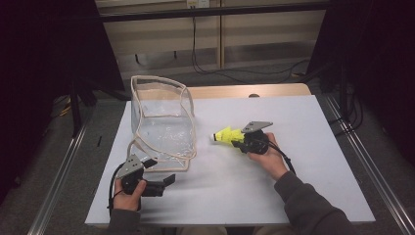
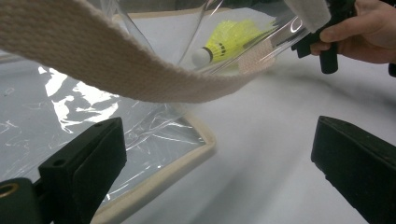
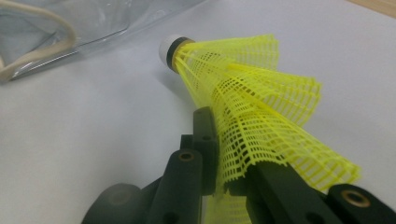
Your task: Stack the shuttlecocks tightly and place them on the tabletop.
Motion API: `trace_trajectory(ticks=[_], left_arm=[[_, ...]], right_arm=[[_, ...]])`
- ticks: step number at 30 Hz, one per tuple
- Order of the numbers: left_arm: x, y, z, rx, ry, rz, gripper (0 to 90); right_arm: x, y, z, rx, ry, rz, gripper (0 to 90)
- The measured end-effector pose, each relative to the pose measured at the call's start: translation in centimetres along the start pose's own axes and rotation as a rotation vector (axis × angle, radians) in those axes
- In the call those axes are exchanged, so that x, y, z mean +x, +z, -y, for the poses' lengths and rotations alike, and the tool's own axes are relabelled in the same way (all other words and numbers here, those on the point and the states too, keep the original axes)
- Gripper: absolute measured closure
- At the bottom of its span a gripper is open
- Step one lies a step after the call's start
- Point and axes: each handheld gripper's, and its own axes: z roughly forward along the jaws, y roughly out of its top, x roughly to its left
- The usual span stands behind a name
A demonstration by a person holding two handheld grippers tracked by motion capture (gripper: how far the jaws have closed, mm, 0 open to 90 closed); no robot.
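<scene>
Crushing is the main risk: the right hand-held gripper [image 3: 219,163] pinches the yellow shuttlecock [image 3: 247,107] by its thin mesh skirt, which could buckle or slip free. White cork forward, it hangs just right of the clear pouch [image 1: 161,122], whose webbing strap [image 2: 116,70] could snag it. The left hand-held gripper [image 2: 210,163] stands wide apart, holding nothing, at the pouch's near corner.

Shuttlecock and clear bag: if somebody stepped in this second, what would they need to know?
Right gripper: shut on the yellow shuttlecock, pinching its mesh skirt, cork end pointing toward the bag.
Left gripper: open, holding nothing, at the bag's near corner, under its cloth strap.
Clear plastic bag: standing on the white table, top open.
Done: shuttlecock picked up.
Left, probably: get it into the bag; the left jaws might steady the bag.
</scene>
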Motion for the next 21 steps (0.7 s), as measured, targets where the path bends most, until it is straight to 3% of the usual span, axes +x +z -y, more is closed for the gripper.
trace_trajectory(ticks=[6,8,9,13,15,18,21], left_arm=[[-0.1,0.1,0.0,0.002,0.003,0.002,3.4],[-0.1,0.1,0.0,0.003,0.003,0.003,3.4],[-0.1,0.1,0.0,0.003,0.002,0.003,3.4],[-0.1,0.1,0.0,0.003,0.001,0.004,3.4],[-0.1,0.1,0.0,0.006,0.001,0.004,3.4],[0.0,0.1,0.0,0.005,0.0,0.004,3.4],[0.0,0.1,0.1,0.008,0.0,0.004,3.4]], right_arm=[[0.7,-0.1,0.5,0.013,-0.02,-0.029,80.8],[0.8,0.1,0.5,0.0,0.004,-0.038,78.4],[1.0,0.2,0.4,-0.009,0.021,-0.026,68.0],[1.1,0.4,0.3,-0.034,0.061,-0.014,61.3],[1.2,0.6,0.3,-0.061,0.089,0.017,61.1],[1.2,0.8,0.2,-0.078,0.093,0.036,63.2],[1.3,1.1,0.2,-0.087,0.106,0.034,63.9]])
